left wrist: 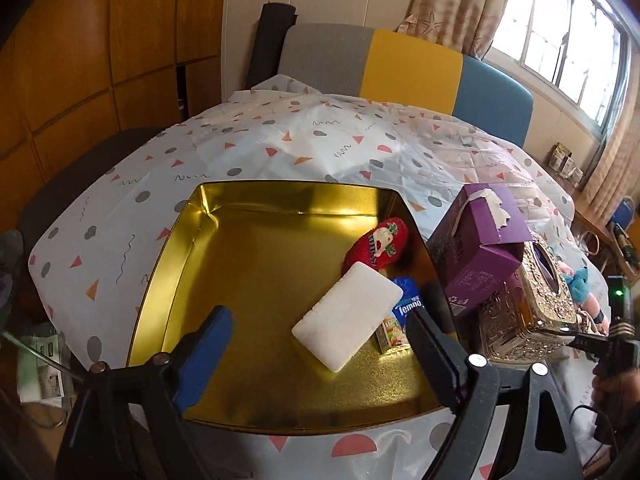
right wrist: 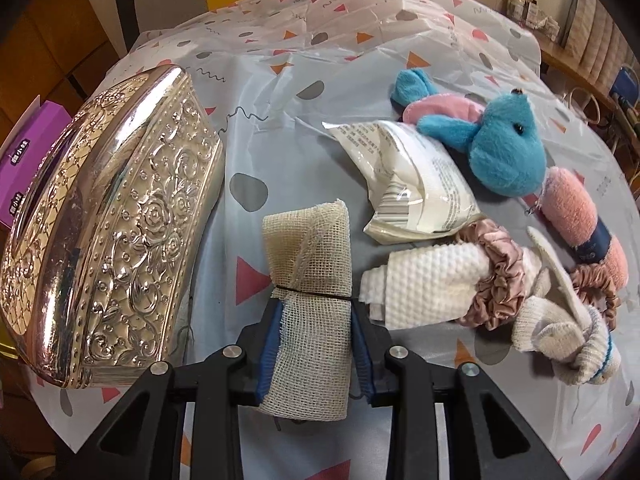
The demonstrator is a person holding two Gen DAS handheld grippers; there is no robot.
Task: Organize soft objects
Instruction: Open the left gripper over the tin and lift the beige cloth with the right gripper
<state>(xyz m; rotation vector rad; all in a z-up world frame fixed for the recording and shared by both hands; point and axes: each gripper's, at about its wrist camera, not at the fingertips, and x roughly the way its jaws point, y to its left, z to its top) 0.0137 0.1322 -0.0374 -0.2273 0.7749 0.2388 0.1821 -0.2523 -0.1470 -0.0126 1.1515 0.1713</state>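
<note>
a home: curtains (left wrist: 452, 4), wooden wardrobe (left wrist: 100, 40), tablecloth (left wrist: 280, 140).

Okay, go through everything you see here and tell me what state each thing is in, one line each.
Left tool: open, empty.
Right tool: shut on gauze roll.
Gold tin: lidless, holding white sponge, red sock, tissue pack.
Purple tissue box: opened, tissue sticking out.
Blue plush: lying on table.

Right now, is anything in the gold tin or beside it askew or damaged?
Yes. The white foam block lies propped at a slant on the small packets in the gold metal tin, and the purple cardboard tissue box alongside is crumpled and tilted.
</note>
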